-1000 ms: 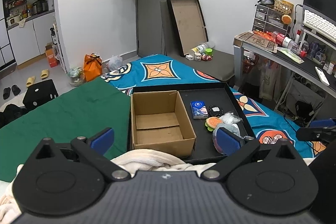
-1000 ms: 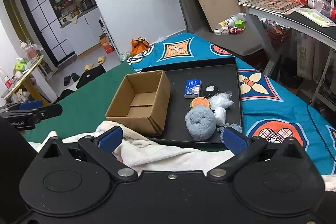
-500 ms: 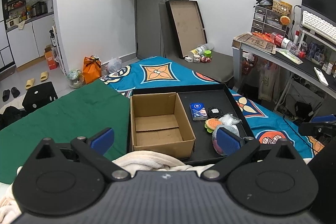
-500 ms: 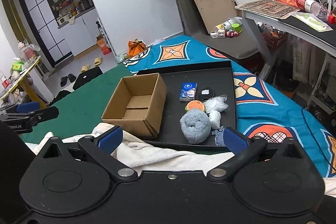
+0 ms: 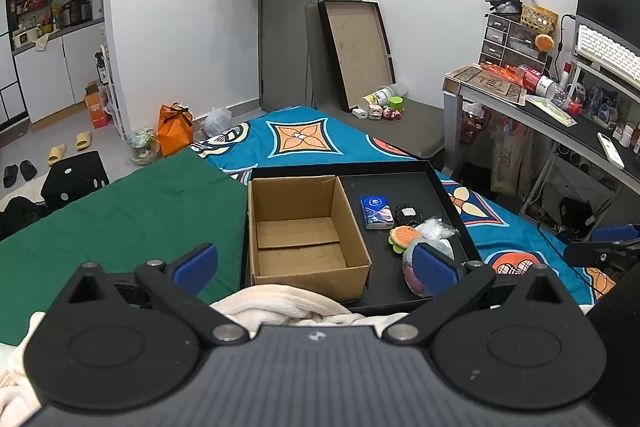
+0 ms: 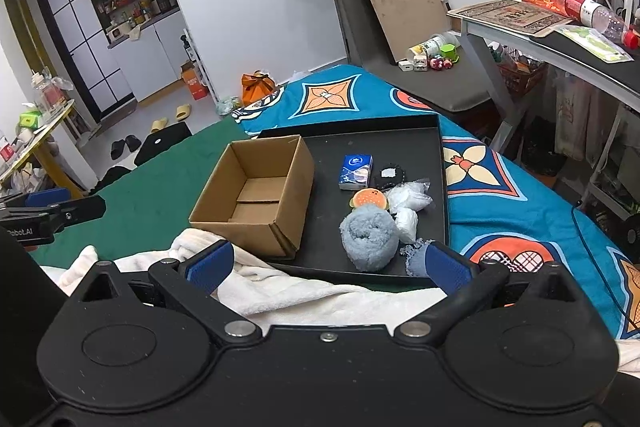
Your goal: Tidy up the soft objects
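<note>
**Soft blue roll sits just ahead of the right claw, box off to its left**

The fluffy blue roll point(image 6: 370, 242) lies near the front edge of the black tray point(image 6: 441, 163), directly ahead of the right claw point(image 6: 326, 263) and a little to the right of its centre line. It looks like a rolled cloth lying on its side, its long axis running roughly away from the claw. Just beyond it sit the burger-shaped plush point(image 6: 369, 199) and some white crinkly bags point(image 6: 409, 201); beside it on the right is a small bluish lacy piece point(image 6: 416, 255).

The right claw is spread wide, holding nothing, and hovers above a cream blanket point(image 6: 280, 287) in front of the tray. The left claw point(image 5: 314, 261), likewise wide apart and empty, faces the open cardboard box point(image 5: 304, 227), which stands in the tray's left part; the roll point(image 5: 412, 269) shows only partly behind its right finger.

The right hand looks nearer, so a short reach forward seems the natural pick, then a carry leftward to the box.
</note>
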